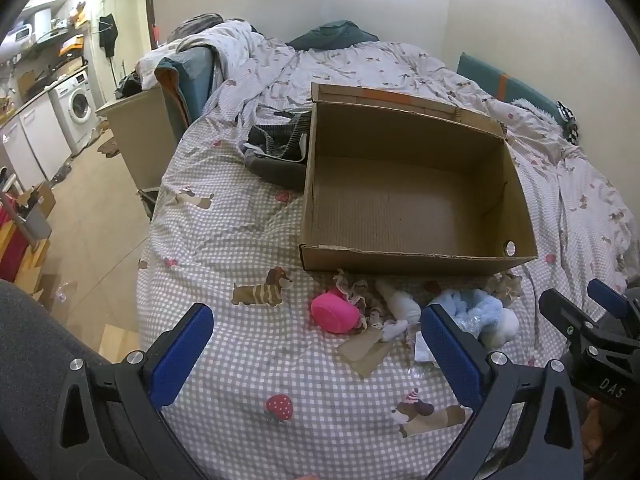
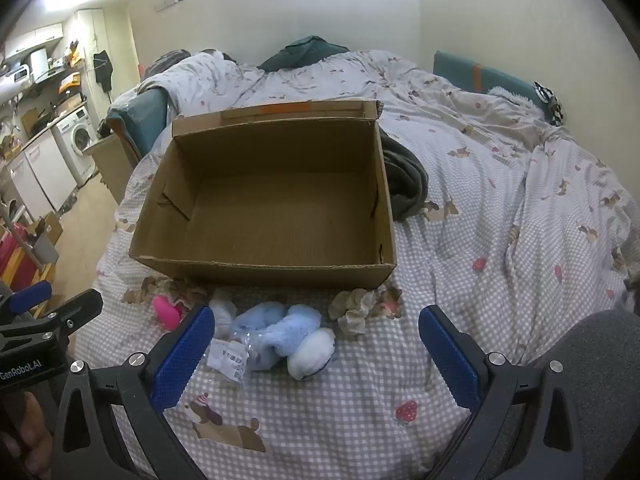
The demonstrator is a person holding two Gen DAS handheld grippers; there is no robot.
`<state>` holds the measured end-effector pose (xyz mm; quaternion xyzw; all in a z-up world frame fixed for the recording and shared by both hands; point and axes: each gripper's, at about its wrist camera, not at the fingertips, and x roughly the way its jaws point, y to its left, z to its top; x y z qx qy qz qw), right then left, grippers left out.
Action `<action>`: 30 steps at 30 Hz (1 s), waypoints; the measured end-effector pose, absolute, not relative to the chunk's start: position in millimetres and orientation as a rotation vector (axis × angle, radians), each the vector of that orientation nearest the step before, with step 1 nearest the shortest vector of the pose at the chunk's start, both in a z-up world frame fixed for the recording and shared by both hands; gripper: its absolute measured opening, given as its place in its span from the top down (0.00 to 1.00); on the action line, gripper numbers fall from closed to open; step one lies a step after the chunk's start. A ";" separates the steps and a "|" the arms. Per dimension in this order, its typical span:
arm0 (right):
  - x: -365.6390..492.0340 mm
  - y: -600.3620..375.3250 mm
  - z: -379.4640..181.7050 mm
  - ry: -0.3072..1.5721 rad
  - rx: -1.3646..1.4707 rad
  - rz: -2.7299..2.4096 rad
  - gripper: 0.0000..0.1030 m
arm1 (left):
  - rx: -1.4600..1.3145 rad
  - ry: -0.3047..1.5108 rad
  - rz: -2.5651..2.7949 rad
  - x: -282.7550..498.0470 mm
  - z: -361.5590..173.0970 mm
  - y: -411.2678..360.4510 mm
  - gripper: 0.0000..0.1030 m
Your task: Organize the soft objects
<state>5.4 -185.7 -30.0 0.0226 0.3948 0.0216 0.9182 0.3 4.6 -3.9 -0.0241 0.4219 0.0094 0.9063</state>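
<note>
Both grippers are hanging wide open, holding nothing. The fluffy light-blue plush toy [image 2: 280,330] is lying near the bed's foot edge, just short of the empty brown cardboard box [image 2: 264,270], straight ahead of the right gripper [image 2: 316,354], so it's nearer than the left gripper [image 1: 316,354].

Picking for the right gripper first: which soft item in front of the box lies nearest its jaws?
The pale blue plush toy, lying between the right gripper's open jaws. The pink piece and beige scrunchie lie farther off.
</note>
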 end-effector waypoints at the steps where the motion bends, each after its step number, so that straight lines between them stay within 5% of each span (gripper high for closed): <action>1: 5.4 -185.7 -30.0 0.812 0.046 0.044 0.00 | -0.050 0.872 0.019 0.3 -3.7 3.9 0.00; 30: 6.0 -185.8 -30.7 0.814 0.044 0.043 0.00 | -0.046 0.874 0.024 -0.8 -5.8 6.3 0.00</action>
